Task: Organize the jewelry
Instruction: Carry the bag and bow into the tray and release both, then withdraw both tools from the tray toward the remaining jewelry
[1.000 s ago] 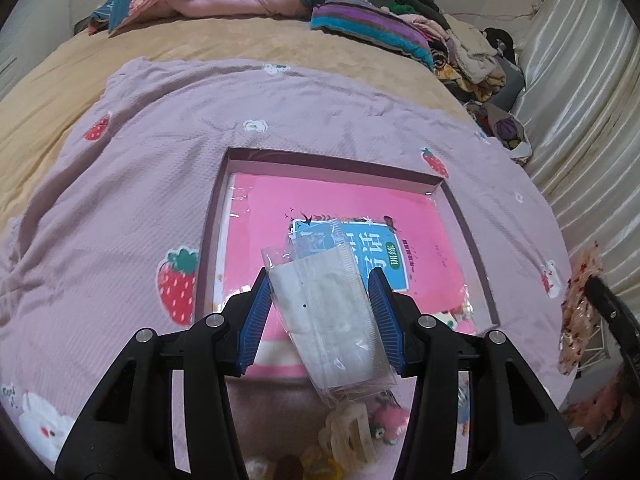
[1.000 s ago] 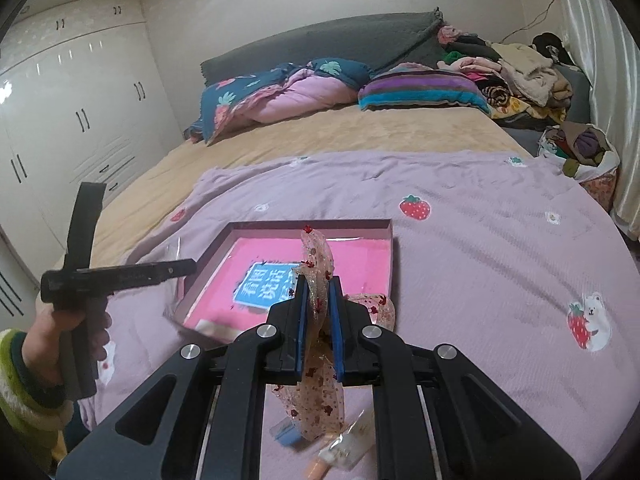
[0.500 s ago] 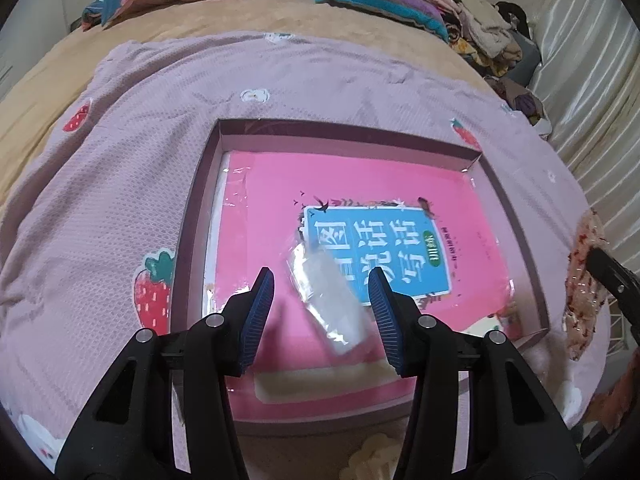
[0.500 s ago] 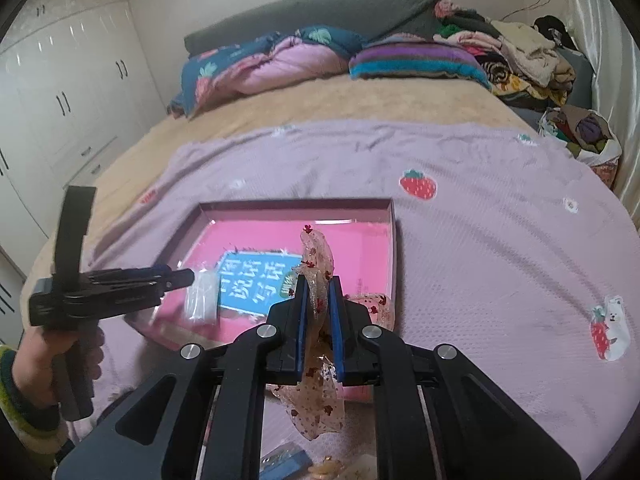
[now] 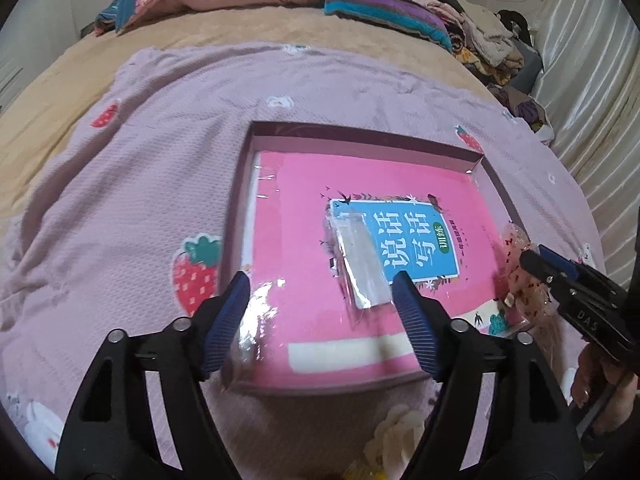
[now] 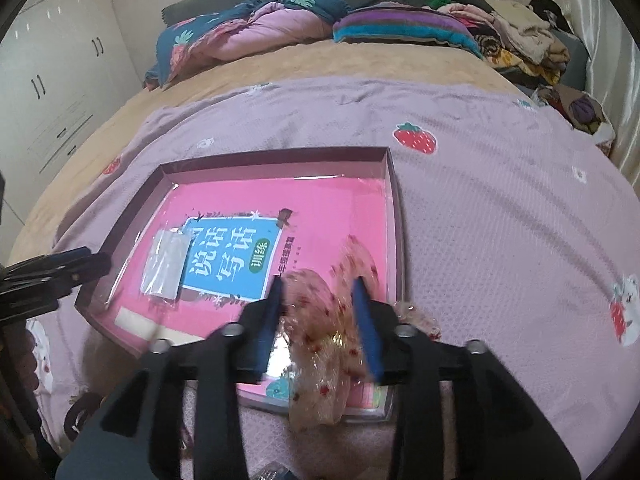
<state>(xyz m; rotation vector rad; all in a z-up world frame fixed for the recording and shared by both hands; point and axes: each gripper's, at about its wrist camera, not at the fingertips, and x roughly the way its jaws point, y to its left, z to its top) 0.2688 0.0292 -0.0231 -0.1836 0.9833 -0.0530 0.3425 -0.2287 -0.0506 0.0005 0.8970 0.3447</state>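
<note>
A shallow mauve box [image 5: 360, 136] lies on the strawberry-print blanket with a pink book [image 5: 304, 216] inside it. A clear packet [image 5: 360, 264] rests flat on the book's blue label, free of my left gripper [image 5: 320, 292]. That gripper's jaws are opening with nothing between them. My right gripper [image 6: 318, 296] hovers over the box's near right corner [image 6: 394, 280]. Its jaws are opening, and a sheer pink bow with red dots [image 6: 320, 332] hangs loosely between them, blurred. The left wrist view shows the right gripper [image 5: 536, 260] and the bow [image 5: 524, 280] at the box's right edge.
A cream flower hair clip [image 5: 400, 432] lies on the blanket [image 5: 120, 200] just in front of the box. Folded quilts [image 6: 256, 28] and a clothes pile [image 6: 520, 36] sit at the bed's far end. White wardrobes [image 6: 52, 80] stand on the left. A hand [image 5: 596, 384] holds the right gripper.
The left gripper let go of the clear packet, which now lies on the book, and its jaws spread wider. The right gripper sank towards the box and its jaws parted around the bow.
</note>
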